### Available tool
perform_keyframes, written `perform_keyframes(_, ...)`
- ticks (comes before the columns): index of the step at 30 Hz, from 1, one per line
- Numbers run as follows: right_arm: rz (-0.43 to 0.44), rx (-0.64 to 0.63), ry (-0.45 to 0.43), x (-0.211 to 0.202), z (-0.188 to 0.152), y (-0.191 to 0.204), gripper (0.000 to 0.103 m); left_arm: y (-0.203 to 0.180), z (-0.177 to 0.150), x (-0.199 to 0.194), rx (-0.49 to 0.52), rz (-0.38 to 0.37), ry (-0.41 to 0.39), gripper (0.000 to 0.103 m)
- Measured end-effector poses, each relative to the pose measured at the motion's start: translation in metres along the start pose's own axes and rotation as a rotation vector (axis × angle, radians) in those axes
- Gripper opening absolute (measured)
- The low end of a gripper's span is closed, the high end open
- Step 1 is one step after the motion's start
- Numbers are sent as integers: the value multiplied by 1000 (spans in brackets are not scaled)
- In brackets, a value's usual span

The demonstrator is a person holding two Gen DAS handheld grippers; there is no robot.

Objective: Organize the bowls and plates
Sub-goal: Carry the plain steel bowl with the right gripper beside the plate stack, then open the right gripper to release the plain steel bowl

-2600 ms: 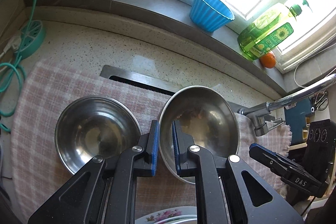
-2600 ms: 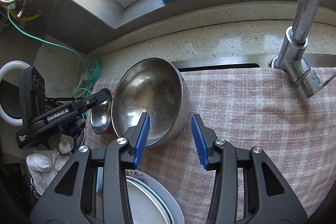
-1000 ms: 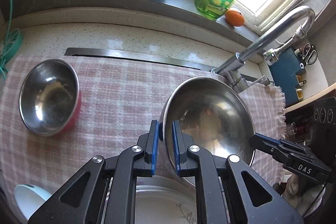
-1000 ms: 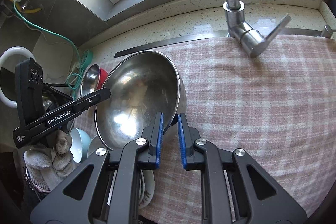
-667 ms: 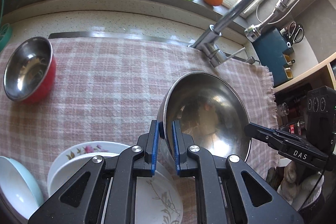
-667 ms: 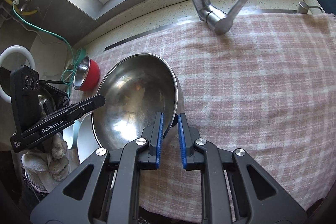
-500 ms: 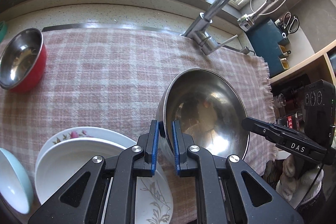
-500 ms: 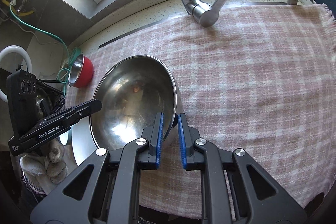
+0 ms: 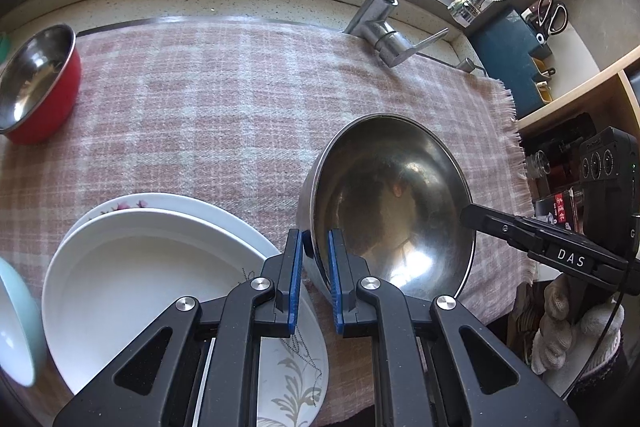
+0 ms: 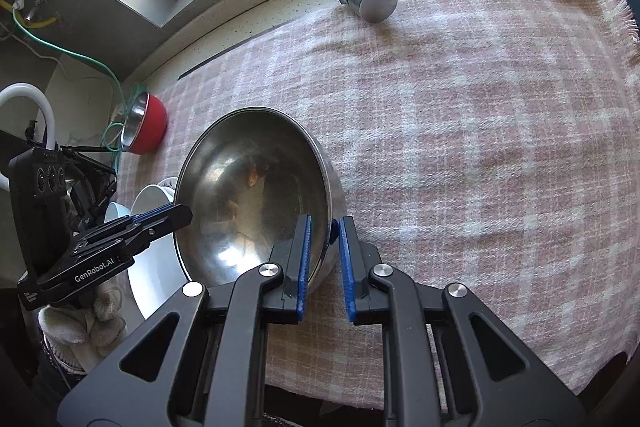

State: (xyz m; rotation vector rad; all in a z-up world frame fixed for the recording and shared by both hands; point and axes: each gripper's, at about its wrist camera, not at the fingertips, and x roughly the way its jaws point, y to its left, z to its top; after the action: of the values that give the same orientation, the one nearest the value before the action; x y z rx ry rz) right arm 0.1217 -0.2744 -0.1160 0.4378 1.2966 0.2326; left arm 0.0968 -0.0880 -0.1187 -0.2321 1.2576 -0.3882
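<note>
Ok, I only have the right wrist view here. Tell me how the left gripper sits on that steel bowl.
Observer: The left gripper is shut on the steel bowl at its rim, one blue pad inside and one outside.
Operator: Now describe the white dish beside the bowl.
Observer: It is a white plate stacked on a second plate that has pink flowers at its far edge.
Operator: Give me what is to the right of the tap.
Observer: Scissors stand at the far end of a dark blue holder.
</note>
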Motion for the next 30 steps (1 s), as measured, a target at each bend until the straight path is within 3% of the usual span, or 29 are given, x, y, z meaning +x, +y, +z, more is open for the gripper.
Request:
perform_keyframes(15, -23, -16, -25, -5, 0, 6, 17, 1, -2, -6, 8, 9, -16, 12)
perform_keyframes(18, -31, -16, -50, -10, 1, 7, 30, 4, -1, -10, 0, 19, -33, 12)
perform_keyframes(26, -35, -61, -126, -29, 5, 27, 34, 18, -1, -40, -38, 5, -102, 12)
perform_keyframes(30, -29, -117, -180, -38, 6, 50, 49, 28, -4, -61, -58, 4, -152, 12)
